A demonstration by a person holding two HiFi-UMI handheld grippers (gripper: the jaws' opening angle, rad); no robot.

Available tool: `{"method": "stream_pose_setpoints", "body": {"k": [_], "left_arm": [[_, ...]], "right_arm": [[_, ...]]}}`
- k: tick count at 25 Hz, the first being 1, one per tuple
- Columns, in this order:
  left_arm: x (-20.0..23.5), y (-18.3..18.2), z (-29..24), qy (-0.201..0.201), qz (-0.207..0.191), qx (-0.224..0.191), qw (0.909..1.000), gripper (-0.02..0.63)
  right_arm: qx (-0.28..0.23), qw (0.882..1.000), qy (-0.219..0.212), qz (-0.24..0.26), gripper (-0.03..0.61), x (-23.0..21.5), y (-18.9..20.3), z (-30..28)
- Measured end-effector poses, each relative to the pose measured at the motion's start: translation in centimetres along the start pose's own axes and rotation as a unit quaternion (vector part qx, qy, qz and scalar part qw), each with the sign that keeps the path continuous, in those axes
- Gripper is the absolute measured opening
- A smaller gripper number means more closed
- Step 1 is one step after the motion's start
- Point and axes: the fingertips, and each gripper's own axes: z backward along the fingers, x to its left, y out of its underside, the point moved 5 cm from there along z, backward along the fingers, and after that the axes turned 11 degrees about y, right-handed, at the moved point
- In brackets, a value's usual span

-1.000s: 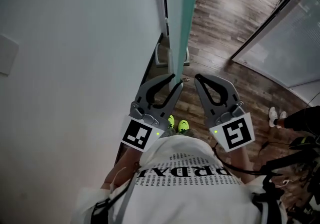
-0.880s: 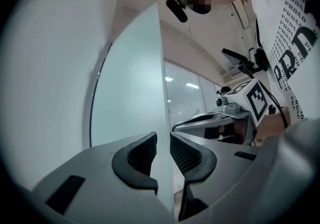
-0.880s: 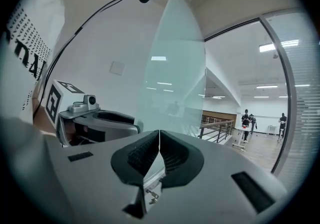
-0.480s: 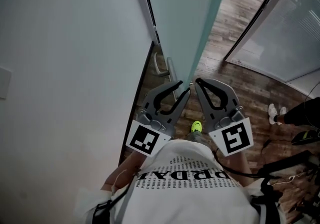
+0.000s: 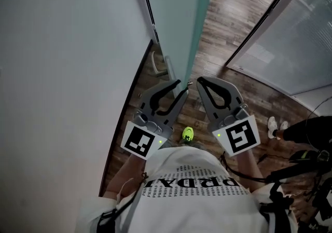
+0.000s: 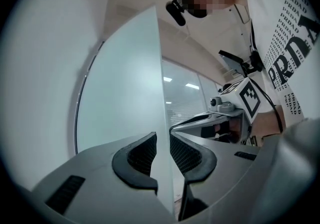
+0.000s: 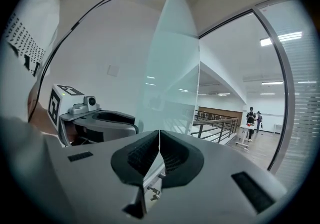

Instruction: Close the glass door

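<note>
The glass door (image 5: 176, 14) runs away from me as a pale green pane, with a metal handle (image 5: 161, 66) low on its left face. My left gripper (image 5: 179, 92) is at the pane's near edge. In the left gripper view the door (image 6: 125, 93) passes between the two pads, and the left gripper (image 6: 161, 140) is shut on that edge. My right gripper (image 5: 193, 82) sits just right of the edge. In the right gripper view its pads meet with nothing between them, so the right gripper (image 7: 159, 140) is shut, with the door (image 7: 170, 68) just beyond.
A white wall (image 5: 62, 71) stands close on the left. A curved glass partition (image 5: 290, 29) lies at the right, across a wood floor (image 5: 228, 29). Another person's shoes (image 5: 275, 125) and cables (image 5: 306, 164) are at the lower right. My yellow shoe (image 5: 188, 134) is below the grippers.
The door showed edge-on a second ago and now slants, showing more of its face. Both grippers have stayed at its edge. My feet have shifted; one yellow shoe shows now.
</note>
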Motion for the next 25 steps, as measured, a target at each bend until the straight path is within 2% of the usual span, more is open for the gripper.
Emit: {"method": "stream_pose_setpoints", "body": {"k": [9,11,14,16,22,25], "left_arm": [[0.2,-1.3,-1.6,0.043,0.002,0.003,0.9991,0.084],[0.5,-1.7,-1.5,0.052,0.004,0.027,0.9983,0.084],[0.8,-2.3,-0.7,0.059,0.004,0.08,0.9951,0.084],[0.8,-2.6,-0.7,0.052,0.004,0.095,0.9941,0.083],[0.3,-2.9,-0.7,0.032,-0.009,0.075,0.9966,0.083],[-0.2,-2.3,-0.2,0.017,-0.011,0.044,0.9988,0.083]], "right_arm": [[0.012,1.0,0.029,-0.003,-0.001,-1.2,-0.7,-0.4],[0.016,0.999,0.034,-0.017,-0.001,-1.3,-0.8,-0.6],[0.033,0.996,0.042,-0.066,-0.001,-0.7,-0.5,-0.9],[0.038,0.995,0.044,-0.085,-0.002,-0.6,-0.6,-0.9],[0.029,0.997,0.037,-0.062,-0.001,-1.0,-1.5,-1.0],[0.016,0.999,0.027,-0.024,-0.002,-0.8,-1.7,-1.1]]}}
